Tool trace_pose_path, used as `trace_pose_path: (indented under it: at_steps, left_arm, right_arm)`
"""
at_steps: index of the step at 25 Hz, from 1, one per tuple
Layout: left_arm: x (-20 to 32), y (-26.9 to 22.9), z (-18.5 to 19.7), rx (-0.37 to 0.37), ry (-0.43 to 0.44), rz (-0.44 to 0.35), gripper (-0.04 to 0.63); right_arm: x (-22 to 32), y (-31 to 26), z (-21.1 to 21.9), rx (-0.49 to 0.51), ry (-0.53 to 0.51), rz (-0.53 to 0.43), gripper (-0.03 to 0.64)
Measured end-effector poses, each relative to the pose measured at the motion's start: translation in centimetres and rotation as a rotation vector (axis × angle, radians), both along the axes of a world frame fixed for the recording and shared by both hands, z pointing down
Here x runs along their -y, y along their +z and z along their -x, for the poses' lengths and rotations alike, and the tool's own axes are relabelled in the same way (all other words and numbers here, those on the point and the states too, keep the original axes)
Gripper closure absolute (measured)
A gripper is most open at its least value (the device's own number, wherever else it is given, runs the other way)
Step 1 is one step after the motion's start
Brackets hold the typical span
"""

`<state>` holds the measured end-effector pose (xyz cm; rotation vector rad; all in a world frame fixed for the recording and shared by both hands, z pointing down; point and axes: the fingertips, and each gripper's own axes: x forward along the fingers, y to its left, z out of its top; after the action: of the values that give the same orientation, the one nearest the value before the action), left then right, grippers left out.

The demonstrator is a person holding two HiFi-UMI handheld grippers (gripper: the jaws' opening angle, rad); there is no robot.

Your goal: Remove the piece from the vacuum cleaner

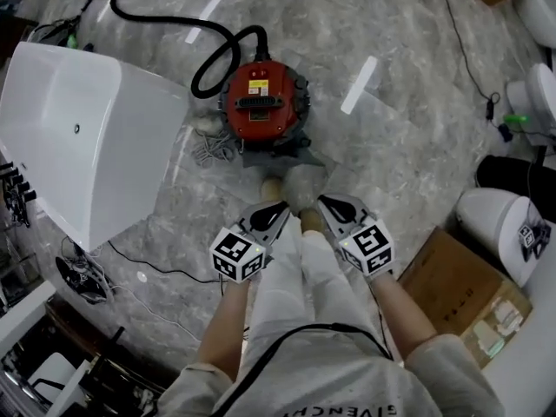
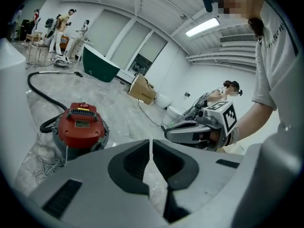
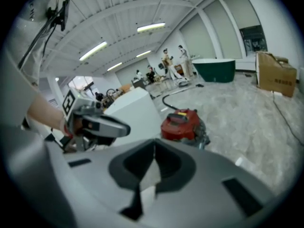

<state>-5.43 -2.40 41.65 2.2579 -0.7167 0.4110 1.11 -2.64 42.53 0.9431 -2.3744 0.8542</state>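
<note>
The red vacuum cleaner [image 1: 261, 102] stands on the grey marble floor, its black hose [image 1: 165, 20] curling off to the upper left. It also shows in the left gripper view [image 2: 80, 127] and the right gripper view [image 3: 180, 124]. My left gripper [image 1: 280, 208] and right gripper [image 1: 323, 201] hang side by side over the person's shoes, a short way in front of the vacuum cleaner. Both are shut with nothing between the jaws [image 2: 151, 142] [image 3: 154, 145]. Neither touches the machine.
A large white tub [image 1: 78, 129] lies to the left of the vacuum cleaner. A cardboard box [image 1: 460, 294] and white toilets [image 1: 504, 224] stand at the right. Thin cables [image 1: 165, 272] run across the floor at lower left. People stand far back [image 2: 64, 25].
</note>
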Motion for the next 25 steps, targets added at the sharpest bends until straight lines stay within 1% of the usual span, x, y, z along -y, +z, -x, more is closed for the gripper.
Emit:
trace_pose_path:
  at_steps: [5,7,11,13,16,17,19,21,23,25]
  left_arm:
    - [2.0,5.3,0.8,0.033,0.036,0.008,0.560]
    - [2.8,7.4,1.1,0.047,0.038,-0.005,0.560]
    - [3.7,11.2,1.8,0.109,0.063,-0.044,0.500]
    - [4.3,12.5,2.0,0.137,0.080,-0.080,0.465]
    - [5.6,13.9,2.1,0.184,0.108,-0.148,0.411]
    - [5.8,14.5,2.1,0.208,0.129,-0.168,0.390]
    - [6.1,15.7,2.1,0.254,0.186,-0.200,0.361]
    - [6.4,16.8,2.0,0.277,0.240,-0.218,0.342]
    - [6.6,17.8,1.9,0.309,0.298,-0.240,0.327]
    - [6.3,19.0,2.0,0.378,0.385,-0.276,0.315]
  right_arm:
    - [1.2,4.4,1.2,-0.062,-0.083,0.001,0.601]
    - [1.6,6.2,1.4,-0.065,-0.101,0.009,0.601]
    - [2.3,9.4,1.7,-0.054,-0.081,0.026,0.601]
    - [2.8,10.8,1.9,-0.083,-0.094,0.012,0.600]
    - [3.4,13.2,2.0,-0.150,-0.145,-0.020,0.598]
    - [3.5,14.0,2.1,-0.181,-0.169,-0.029,0.588]
    - [3.5,15.9,2.2,-0.245,-0.219,-0.042,0.529]
    - [3.6,17.5,2.2,-0.296,-0.249,-0.046,0.503]
    - [3.7,18.6,2.3,-0.322,-0.263,-0.044,0.483]
    - [3.7,19.4,2.5,-0.343,-0.286,-0.043,0.457]
